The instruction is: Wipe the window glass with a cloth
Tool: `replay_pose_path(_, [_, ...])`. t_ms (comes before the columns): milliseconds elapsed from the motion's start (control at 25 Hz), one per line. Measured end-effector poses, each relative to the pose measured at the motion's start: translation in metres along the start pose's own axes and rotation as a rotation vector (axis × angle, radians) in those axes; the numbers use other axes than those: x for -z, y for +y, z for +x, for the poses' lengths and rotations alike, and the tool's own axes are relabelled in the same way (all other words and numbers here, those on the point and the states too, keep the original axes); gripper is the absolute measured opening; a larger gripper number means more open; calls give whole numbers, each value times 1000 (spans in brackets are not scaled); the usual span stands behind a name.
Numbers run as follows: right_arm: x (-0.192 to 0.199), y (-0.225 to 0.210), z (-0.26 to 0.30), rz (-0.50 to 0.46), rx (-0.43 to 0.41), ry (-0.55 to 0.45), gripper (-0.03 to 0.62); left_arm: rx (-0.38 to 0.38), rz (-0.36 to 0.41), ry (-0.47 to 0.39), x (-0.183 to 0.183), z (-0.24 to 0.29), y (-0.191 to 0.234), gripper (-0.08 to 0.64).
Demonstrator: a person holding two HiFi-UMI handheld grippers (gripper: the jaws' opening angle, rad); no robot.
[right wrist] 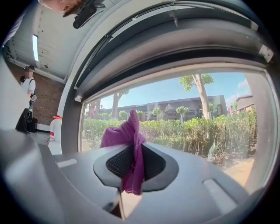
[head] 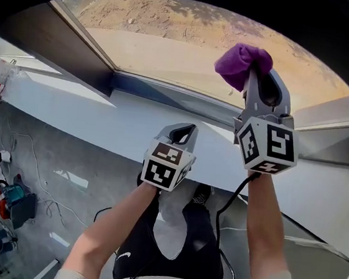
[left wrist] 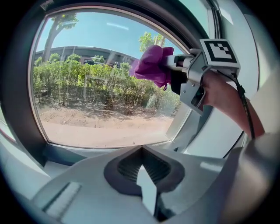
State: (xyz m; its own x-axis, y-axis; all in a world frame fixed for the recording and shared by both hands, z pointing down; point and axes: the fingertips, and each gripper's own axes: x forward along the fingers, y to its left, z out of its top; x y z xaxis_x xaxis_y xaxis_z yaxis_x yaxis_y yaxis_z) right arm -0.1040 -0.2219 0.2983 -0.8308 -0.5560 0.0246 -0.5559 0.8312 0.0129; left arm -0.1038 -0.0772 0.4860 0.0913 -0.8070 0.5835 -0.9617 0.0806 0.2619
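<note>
While the left gripper hangs lower, over the white sill, with its jaws closed together on nothing, the right gripper is raised, its jaws clamped on a bunched purple cloth held up at the window glass.

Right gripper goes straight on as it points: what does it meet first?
Most likely the glass, with the cloth pinched in the right gripper touching before the jaws do. The gap is unclear; the cloth may be touching now.
</note>
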Motion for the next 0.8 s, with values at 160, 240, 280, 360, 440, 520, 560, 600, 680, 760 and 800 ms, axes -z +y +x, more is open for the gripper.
replay_pose_path(160, [69,-4,-2,-36,32,90,74,-5,-16,36,22,14,8,0])
replay_pose_path(240, [101,0,2,-31,32,134,74,-16,-26,44,29,18,18,0])
replay_pose_path(280, [116,2,4,-25,30,154,74,-20,-29,46,32,20,23,0])
replay_pose_path(360, [148,3,8,-23,26,195,74,-24,-35,46,37,27,29,0])
replay_pose_path(440, [181,3,10,-38,23,240,74,-26,-42,44,44,35,34,0])
replay_pose_path(520, [214,4,12,-63,20,281,74,-30,-52,44,52,42,39,0])
replay_pose_path(560, [229,5,12,-73,20,300,74,-33,-57,44,56,46,41,0])
replay_pose_path(600, [244,5,13,-82,18,317,74,-35,-61,44,61,49,44,0])
replay_pose_path(680, [273,7,15,-92,12,345,75,-39,-70,44,69,55,47,0])
replay_pose_path(760, [298,6,15,-91,16,368,75,-39,-73,48,77,62,49,0])
replay_pose_path(800, [309,6,15,-90,23,379,75,-38,-72,53,81,65,51,0])
